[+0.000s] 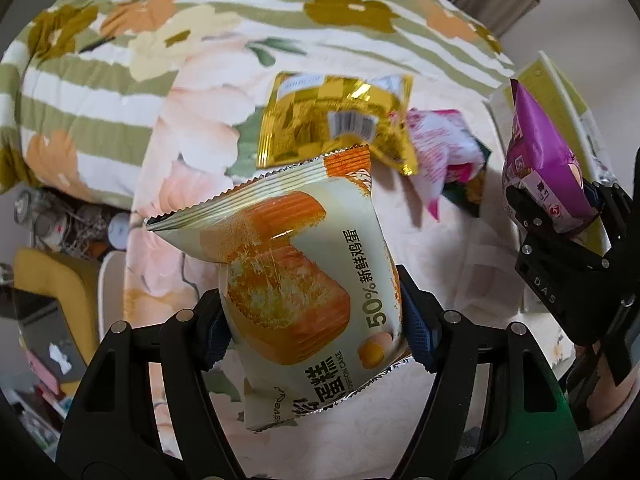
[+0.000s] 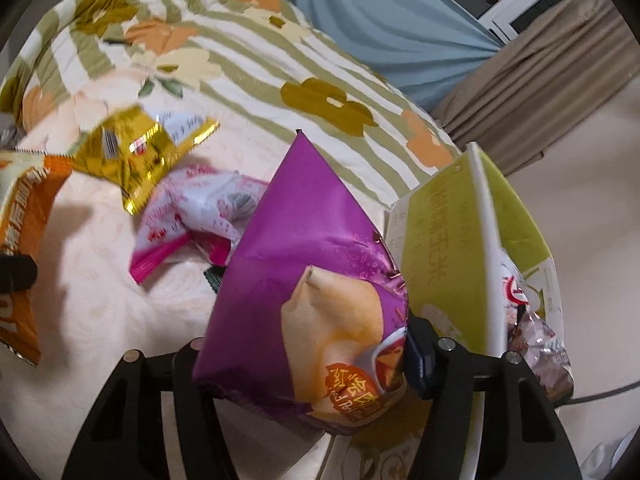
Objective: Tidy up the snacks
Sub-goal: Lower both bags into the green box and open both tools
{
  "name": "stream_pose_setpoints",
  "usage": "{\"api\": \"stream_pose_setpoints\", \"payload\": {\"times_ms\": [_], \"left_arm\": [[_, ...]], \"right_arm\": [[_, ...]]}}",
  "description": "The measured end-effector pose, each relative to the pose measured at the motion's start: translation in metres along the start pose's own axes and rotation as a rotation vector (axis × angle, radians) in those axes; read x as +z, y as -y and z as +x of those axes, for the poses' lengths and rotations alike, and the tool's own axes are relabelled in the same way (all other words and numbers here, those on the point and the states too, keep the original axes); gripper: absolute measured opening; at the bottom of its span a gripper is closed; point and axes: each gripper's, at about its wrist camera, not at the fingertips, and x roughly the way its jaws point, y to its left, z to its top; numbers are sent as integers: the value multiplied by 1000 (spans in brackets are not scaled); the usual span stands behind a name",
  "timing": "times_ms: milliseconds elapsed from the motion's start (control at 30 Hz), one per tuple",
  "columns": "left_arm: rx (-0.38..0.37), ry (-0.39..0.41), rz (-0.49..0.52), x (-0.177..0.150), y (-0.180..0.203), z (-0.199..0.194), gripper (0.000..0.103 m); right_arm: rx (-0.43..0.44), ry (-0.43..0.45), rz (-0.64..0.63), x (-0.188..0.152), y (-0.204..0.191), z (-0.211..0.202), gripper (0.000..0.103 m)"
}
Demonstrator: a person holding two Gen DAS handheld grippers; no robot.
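Observation:
My left gripper (image 1: 316, 332) is shut on a pale chiffon cake packet (image 1: 296, 272) with an orange cake picture, held up above the bed. That packet's edge shows at the far left of the right wrist view (image 2: 24, 240). My right gripper (image 2: 308, 364) is shut on a purple snack packet (image 2: 304, 264), right beside an open green and white box (image 2: 480, 240). The left wrist view shows the right gripper (image 1: 560, 220) with the purple packet (image 1: 536, 152) in front of the box (image 1: 560, 92). A gold packet (image 1: 332, 120) and a pink and white packet (image 1: 444, 148) lie on the bed.
The bed has a cream sheet (image 2: 100, 280) and a floral striped quilt (image 2: 240, 60) bunched at the back. Wrapped snacks (image 2: 540, 352) lie inside the box. A yellow chair (image 1: 60, 292) and clutter stand left of the bed. Blue cloth (image 2: 380, 20) and beige curtains (image 2: 540, 92) hang behind.

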Motion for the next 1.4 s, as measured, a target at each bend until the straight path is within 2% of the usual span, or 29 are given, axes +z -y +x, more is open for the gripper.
{"api": "stream_pose_setpoints", "payload": {"times_ms": [233, 400, 500, 700, 800, 1067, 1400], "left_arm": [[-32, 78, 69, 10, 7, -42, 68], [-74, 145, 146, 22, 25, -78, 68], [-103, 156, 188, 30, 38, -93, 68], [-161, 197, 308, 41, 89, -116, 68], [-187, 212, 336, 44, 119, -124, 68], [-203, 222, 322, 52, 207, -109, 68], [-166, 186, 301, 74, 319, -38, 68]], "right_arm": [[33, 68, 117, 7, 15, -51, 59], [82, 114, 234, 11, 38, -94, 59], [104, 137, 304, 10, 54, -115, 59], [126, 155, 460, -7, 99, -141, 59], [136, 160, 508, -18, 124, -144, 59], [196, 187, 558, -42, 197, -128, 59], [273, 199, 538, -68, 274, -85, 59]]}}
